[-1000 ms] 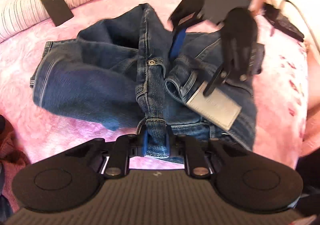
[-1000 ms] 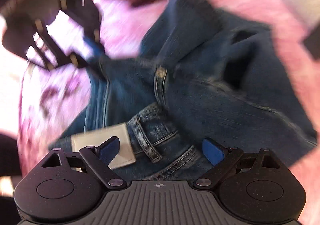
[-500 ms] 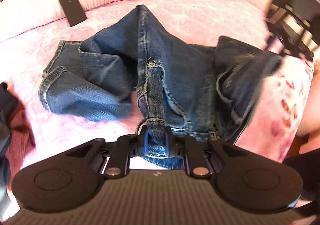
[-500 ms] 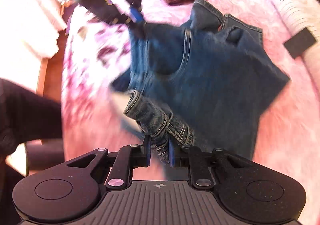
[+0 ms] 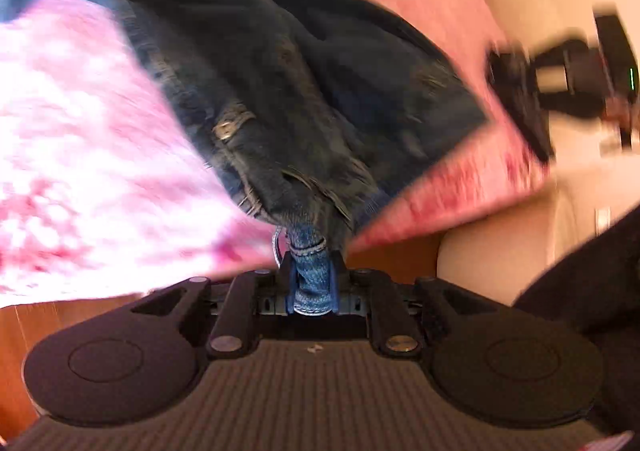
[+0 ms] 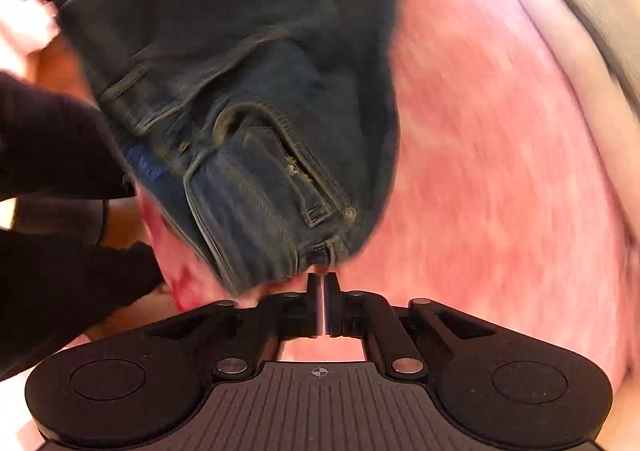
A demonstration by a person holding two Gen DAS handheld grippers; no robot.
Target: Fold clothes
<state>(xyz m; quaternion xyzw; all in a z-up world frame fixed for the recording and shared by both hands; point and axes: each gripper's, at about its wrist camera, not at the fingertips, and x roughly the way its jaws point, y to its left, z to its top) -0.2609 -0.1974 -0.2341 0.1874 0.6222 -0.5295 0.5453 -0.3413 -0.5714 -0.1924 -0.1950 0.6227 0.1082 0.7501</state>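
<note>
The dark blue jeans (image 5: 320, 91) hang stretched over the pink bedspread (image 5: 80, 131). My left gripper (image 5: 312, 271) grips a fold of the waistband; its jaws are opening a little with the denim still pressed between the pads. In the right wrist view the jeans (image 6: 248, 111) taper to a seam corner that meets the tips of my right gripper (image 6: 322, 279). That gripper is shut, pinching only the very edge, and pink shows through the slit lower down. Both views are blurred by motion. The right gripper (image 5: 560, 79) appears as a dark smear at right in the left wrist view.
The pink bedspread (image 6: 500, 171) fills the right half of the right wrist view, with a striped pillow edge (image 6: 600, 31) at top right. A person's dark sleeve (image 6: 52, 139) is at left. Brown wood (image 5: 60, 311) shows below the bed edge.
Both grippers have swung fast and risen, pulling the jeans up off the bed. The right gripper, open a second ago, has shut on the waistband and now holds only its edge.
</note>
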